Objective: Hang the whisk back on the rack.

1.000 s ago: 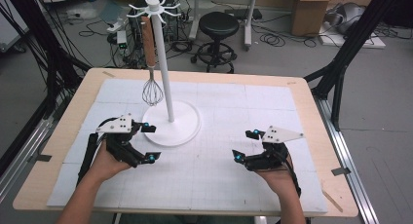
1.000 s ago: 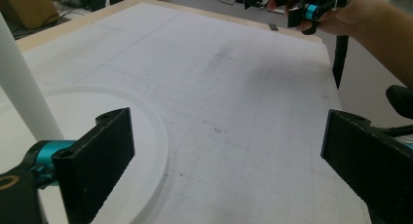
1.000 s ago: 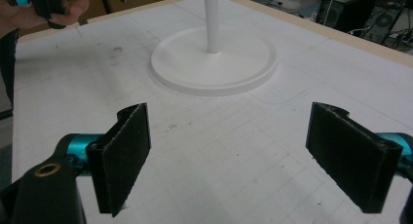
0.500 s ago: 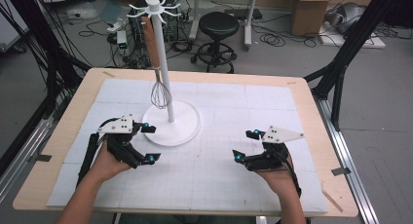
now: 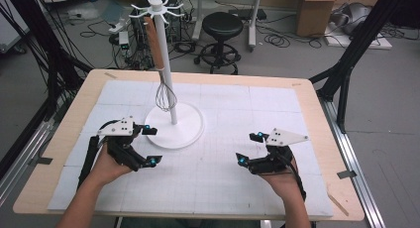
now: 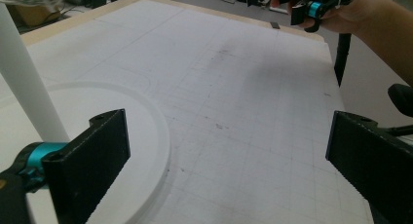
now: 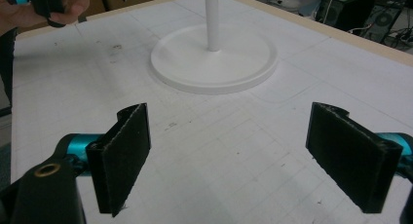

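A metal wire whisk with a wooden handle [image 5: 159,72] hangs from the white hooked stand [image 5: 173,124] at upper centre-left of the high view. The left tool [image 5: 150,145], lower left just beside the stand's base, and the right tool [image 5: 250,148], lower right on the white gridded surface [image 5: 223,173], both gape wide, holding nothing.

My stand [image 5: 174,125] is white, with a round base on the mat and an upright pole. A wire whisk [image 5: 165,94] with a wooden handle hangs from its top hooks.

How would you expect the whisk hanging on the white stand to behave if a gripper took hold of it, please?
The whisk hangs freely from the stand, so it would probably swing when touched. Its thin wire loops look springy and may flex under the fingers. The wooden handle seems the firmer grip.
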The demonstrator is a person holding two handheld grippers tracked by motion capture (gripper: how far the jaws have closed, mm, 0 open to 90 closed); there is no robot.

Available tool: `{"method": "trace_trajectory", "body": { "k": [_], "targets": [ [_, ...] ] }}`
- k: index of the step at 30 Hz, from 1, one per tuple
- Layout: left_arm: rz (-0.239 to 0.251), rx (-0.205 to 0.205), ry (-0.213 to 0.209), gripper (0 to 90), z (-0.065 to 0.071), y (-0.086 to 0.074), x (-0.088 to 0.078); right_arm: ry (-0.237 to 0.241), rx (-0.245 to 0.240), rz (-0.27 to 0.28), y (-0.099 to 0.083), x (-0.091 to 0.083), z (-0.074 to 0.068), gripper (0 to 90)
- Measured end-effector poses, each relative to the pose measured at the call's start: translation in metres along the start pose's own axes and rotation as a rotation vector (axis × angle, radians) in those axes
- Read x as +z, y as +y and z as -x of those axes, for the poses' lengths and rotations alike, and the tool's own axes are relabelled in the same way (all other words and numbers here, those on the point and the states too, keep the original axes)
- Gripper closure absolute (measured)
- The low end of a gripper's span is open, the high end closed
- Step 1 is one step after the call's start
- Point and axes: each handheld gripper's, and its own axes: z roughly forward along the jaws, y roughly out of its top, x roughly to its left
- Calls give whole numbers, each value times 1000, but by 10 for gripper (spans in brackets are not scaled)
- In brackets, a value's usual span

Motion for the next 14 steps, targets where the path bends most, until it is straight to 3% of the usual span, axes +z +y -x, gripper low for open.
{"method": "trace_trajectory", "body": {
  "k": [14],
  "targets": [
    [-7,-3,0,29,0,-1,2,-1,-1,0,-1,0,1,155]
  ]
}}
